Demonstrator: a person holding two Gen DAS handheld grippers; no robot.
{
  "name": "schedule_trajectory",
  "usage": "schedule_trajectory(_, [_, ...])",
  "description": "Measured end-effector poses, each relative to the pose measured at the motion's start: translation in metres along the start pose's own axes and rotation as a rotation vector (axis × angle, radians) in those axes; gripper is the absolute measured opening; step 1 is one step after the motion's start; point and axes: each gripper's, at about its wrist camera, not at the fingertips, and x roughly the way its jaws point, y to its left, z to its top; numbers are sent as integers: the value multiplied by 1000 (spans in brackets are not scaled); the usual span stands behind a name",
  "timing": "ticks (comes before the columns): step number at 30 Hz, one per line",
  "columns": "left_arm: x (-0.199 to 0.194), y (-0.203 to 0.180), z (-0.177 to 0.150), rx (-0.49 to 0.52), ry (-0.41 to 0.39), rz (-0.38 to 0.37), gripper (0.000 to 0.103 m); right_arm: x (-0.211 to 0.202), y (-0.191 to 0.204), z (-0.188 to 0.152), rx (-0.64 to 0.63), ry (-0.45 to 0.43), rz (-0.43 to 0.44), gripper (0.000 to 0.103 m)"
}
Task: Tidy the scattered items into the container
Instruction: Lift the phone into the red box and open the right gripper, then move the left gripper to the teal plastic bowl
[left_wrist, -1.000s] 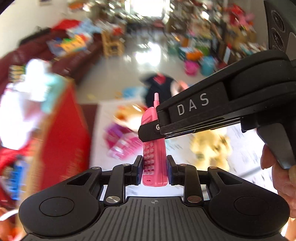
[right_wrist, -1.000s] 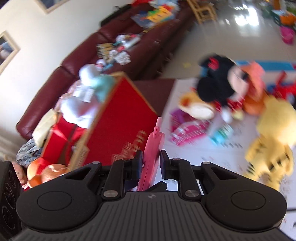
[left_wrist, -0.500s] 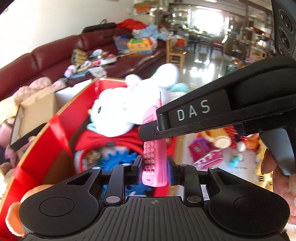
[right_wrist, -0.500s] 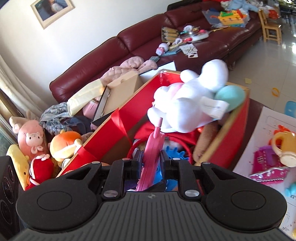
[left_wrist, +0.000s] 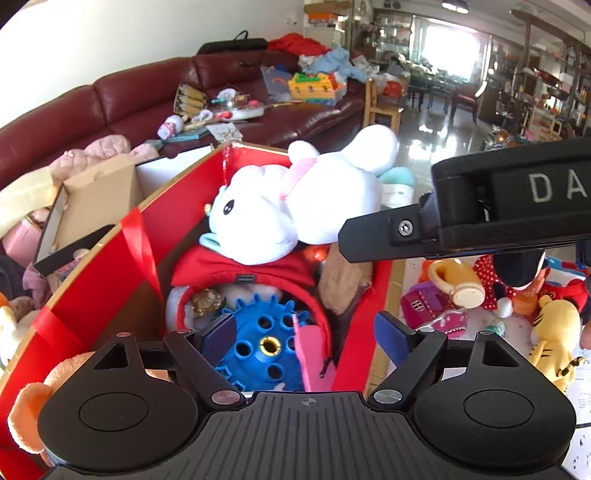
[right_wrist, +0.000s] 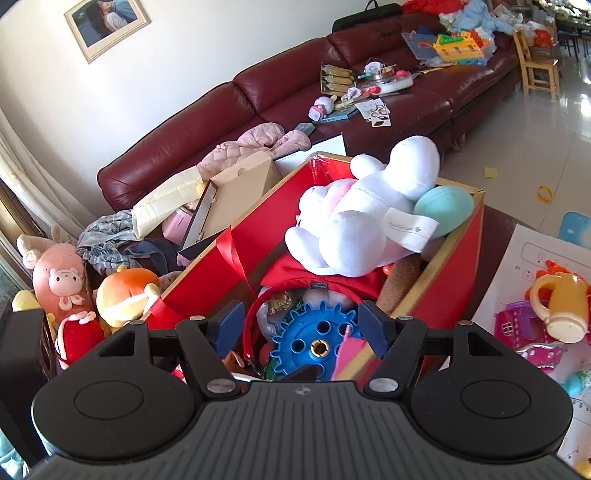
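Maroon sofa (right_wrist: 280, 96), framed picture (right_wrist: 107, 27)

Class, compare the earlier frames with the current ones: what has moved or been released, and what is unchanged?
Both grippers swung from the floor mat to above the red box. The left gripper and right gripper are opening, releasing the pink toy phone, now dropping beside the blue gear. The white plush stays on top.
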Motion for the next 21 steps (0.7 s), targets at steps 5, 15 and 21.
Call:
schedule_trajectory(5, [-7,-21,3,56,-20,-21,90,-21,-15,-5,-3,-9,-25,77])
schedule_trajectory(15, [-7,-75,-3,192,-19,-88,91,-66,-67,-32,55,-30,-135,80])
schedule_trajectory(21, [-1,-113,-19,293,8,-150,92,-89,-95,-52,115,-29,-187,81])
